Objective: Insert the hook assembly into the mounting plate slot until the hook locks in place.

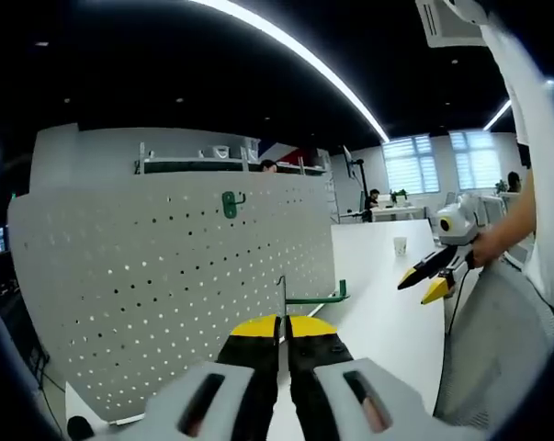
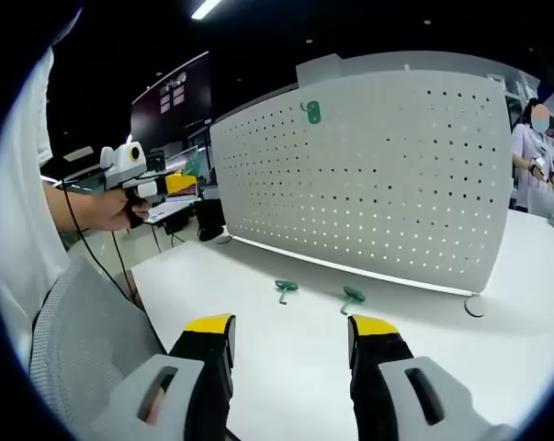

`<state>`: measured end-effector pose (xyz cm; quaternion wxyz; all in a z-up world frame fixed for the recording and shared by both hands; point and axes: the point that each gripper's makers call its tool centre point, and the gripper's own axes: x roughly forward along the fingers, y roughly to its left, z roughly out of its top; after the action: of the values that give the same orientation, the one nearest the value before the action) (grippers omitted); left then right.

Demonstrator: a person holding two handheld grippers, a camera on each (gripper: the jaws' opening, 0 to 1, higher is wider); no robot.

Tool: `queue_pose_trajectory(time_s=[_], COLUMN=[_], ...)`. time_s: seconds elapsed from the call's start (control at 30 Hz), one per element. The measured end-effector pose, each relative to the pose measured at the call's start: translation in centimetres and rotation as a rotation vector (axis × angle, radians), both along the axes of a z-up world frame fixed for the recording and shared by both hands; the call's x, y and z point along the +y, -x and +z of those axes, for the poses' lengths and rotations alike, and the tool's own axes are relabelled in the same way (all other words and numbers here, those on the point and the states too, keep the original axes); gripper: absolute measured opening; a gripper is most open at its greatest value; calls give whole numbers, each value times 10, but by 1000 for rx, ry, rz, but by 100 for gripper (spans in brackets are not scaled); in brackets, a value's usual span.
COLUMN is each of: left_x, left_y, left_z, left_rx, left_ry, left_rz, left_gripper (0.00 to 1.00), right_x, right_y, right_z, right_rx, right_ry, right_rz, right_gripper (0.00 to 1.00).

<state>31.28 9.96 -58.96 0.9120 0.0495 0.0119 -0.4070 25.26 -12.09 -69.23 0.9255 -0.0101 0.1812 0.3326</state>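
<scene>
Left gripper (image 1: 283,333): black jaws, yellow tips, light grey housings with dark oval slots near the camera. Right gripper (image 2: 291,333): same build, black jaws with yellow pads, grey slotted housings. Seen from the other side, each gripper has a white body with a yellow-ringed round part; a thin black cable hangs from it. Person (image 1: 534,138) wears a white short-sleeved top.

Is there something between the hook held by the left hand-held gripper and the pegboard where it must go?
Nothing visible. The left hand-held gripper holds the green hook just in front of the pegboard, with open air between them. One hook already hangs higher up, away from the path.
</scene>
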Motion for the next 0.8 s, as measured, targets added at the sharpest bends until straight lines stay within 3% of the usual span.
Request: queue_pose_trajectory(time_s=[0.03,0.2,0.8], left_x=[1,7,10], left_y=[0,0,-2], left_z=[5,13,19], left_rx=[-2,-18,-9], left_ry=[30,43,77], left_rz=[7,40,51], left_gripper=[2,2,2], right_x=[0,1,1], right_y=[0,0,0], right_z=[0,-1,4], right_rx=[1,-1,-7], right_ry=[-1,9,-17], right_rz=[1,5,2], right_gripper=[48,48,47])
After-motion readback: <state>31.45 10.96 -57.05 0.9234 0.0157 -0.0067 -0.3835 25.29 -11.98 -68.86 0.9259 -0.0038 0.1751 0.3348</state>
